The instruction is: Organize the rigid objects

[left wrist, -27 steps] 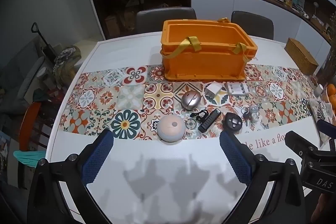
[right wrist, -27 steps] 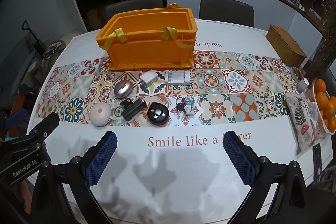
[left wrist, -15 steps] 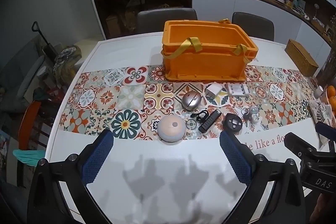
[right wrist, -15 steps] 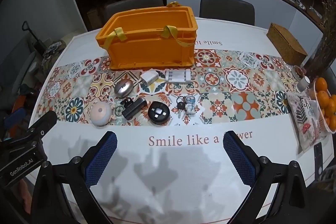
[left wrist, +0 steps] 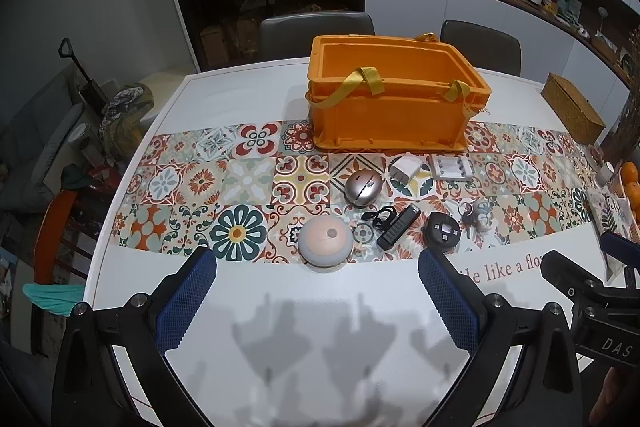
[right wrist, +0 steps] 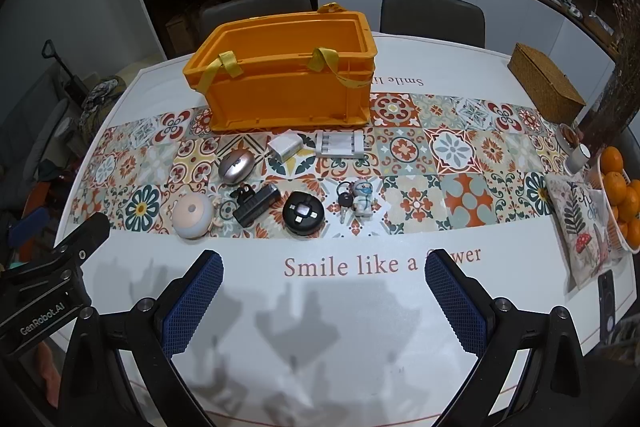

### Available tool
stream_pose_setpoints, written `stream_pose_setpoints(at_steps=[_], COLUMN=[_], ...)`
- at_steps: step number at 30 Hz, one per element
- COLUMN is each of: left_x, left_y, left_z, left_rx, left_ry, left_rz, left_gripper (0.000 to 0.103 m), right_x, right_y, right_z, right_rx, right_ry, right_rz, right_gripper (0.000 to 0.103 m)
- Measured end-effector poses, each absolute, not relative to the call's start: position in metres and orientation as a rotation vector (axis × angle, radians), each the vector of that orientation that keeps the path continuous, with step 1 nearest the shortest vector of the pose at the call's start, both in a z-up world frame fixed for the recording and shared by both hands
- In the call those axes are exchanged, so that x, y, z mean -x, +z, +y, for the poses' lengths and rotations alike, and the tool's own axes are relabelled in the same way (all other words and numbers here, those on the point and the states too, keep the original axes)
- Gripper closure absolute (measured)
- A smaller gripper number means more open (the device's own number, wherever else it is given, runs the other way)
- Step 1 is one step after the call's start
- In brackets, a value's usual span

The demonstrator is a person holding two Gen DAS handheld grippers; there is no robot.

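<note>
Small items [right wrist: 276, 187] laid out just in front of orange crate [right wrist: 288, 83], none inside yet. Both grippers, L [left wrist: 316, 307] & R [right wrist: 324, 303], fingers wide apart, empty. Risk: round dome [right wrist: 193, 215] slipping from pads.

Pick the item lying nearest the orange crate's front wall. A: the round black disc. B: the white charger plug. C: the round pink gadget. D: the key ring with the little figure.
B: the white charger plug lies just in front of the orange crate, in the row nearest it.
</note>
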State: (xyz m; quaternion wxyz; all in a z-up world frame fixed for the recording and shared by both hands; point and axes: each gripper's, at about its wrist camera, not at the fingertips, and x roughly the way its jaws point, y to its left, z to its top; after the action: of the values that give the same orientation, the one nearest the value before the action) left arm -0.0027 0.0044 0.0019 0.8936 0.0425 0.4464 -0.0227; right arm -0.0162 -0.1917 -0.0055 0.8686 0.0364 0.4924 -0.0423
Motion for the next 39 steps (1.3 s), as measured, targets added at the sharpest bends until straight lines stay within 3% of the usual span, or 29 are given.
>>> stream_pose_setpoints(at_steps=[39], left_x=[0.0038], left_y=[-0.0036], left_z=[0.0079], left_rx=[-0.091], left_ry=[-0.040], left_rz=[0.938], left_gripper=[0.000], right_x=[0.0148], right_y=[-0.0104], right_z=[-0.1889], right_rx=[-0.076], right_ry=[-0.085], right_rz=[1.041], right_gripper=[0.001])
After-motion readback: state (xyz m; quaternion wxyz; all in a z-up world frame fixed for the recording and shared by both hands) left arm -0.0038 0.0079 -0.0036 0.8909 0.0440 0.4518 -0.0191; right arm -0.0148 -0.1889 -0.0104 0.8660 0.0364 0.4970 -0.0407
